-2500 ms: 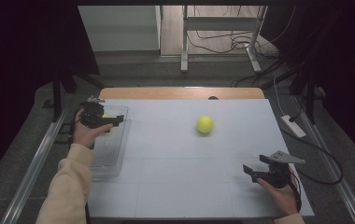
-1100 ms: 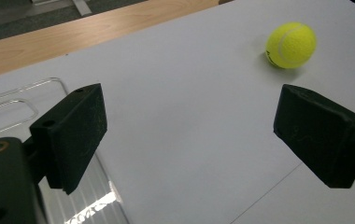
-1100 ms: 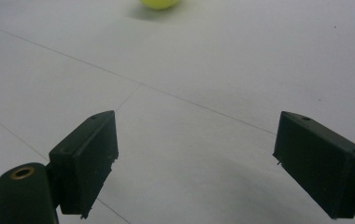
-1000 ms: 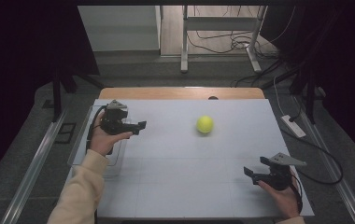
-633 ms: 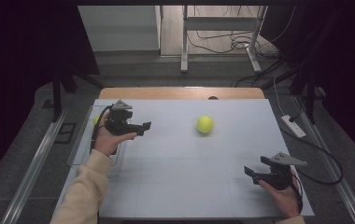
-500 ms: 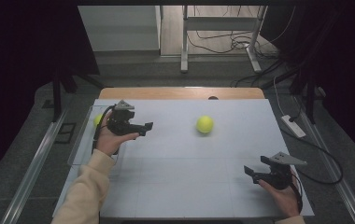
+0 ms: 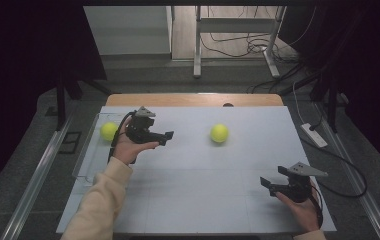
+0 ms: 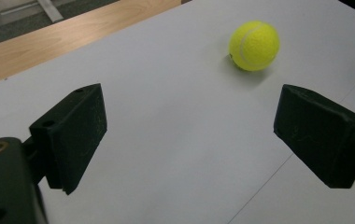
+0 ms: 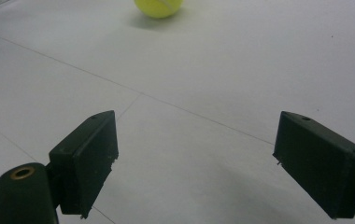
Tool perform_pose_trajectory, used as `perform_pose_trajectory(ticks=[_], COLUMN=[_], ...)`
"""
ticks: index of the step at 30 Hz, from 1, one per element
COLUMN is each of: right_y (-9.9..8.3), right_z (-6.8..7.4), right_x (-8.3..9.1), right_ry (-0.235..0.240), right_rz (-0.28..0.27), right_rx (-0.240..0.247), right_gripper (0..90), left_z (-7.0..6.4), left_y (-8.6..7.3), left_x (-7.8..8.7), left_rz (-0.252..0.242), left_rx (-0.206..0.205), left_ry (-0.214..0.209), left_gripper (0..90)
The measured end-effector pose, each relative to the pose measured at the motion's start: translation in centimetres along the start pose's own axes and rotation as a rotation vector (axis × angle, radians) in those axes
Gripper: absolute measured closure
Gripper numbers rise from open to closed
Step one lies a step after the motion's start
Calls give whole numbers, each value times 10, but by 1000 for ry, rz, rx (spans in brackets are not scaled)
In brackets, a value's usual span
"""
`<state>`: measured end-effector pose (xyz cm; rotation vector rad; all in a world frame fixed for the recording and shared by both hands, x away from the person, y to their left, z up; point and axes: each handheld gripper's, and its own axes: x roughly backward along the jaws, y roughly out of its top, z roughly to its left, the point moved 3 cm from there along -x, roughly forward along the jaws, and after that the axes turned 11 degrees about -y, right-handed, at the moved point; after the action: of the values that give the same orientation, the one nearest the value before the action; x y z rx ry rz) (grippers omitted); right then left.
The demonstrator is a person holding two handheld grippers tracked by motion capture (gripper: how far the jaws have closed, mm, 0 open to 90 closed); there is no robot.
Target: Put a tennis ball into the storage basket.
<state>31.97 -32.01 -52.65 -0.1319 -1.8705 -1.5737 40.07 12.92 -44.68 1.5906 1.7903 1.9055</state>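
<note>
A yellow tennis ball [image 7: 219, 133] lies on the white table top [image 7: 198, 185], right of centre toward the back. My left gripper [image 7: 167, 136] hovers to its left with its jaws wide apart and nothing between them; the ball [image 8: 253, 45] lies ahead of it, beyond the jaws. A second tennis ball [image 7: 109, 131] rests in a clear tray [image 7: 90, 157] at the table's left edge, behind my left hand. My right gripper [image 7: 264, 184] sits low near the front right corner, open and empty, with the first ball [image 9: 159, 7] far ahead.
A strip of bare wood [image 7: 193, 99] runs along the table's far edge. A white power strip [image 7: 314, 135] and cables lie on the floor to the right. A metal rail [image 7: 33, 180] runs along the left side.
My left gripper has moved from over the clear tray rightward onto the table toward the centre ball, uncovering the ball in the tray. My right gripper has stayed put.
</note>
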Motion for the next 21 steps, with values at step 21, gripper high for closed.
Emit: perform_pose_trajectory(ticks=[21], right_y=[0], right_z=[3], right_x=[1], right_ry=[5], right_rz=[-2], right_rx=[12], right_gripper=[138], left_z=[-11], left_y=[11], left_x=[-20], left_rz=[26], left_rx=[-30], left_ry=[-9], left_gripper=[104])
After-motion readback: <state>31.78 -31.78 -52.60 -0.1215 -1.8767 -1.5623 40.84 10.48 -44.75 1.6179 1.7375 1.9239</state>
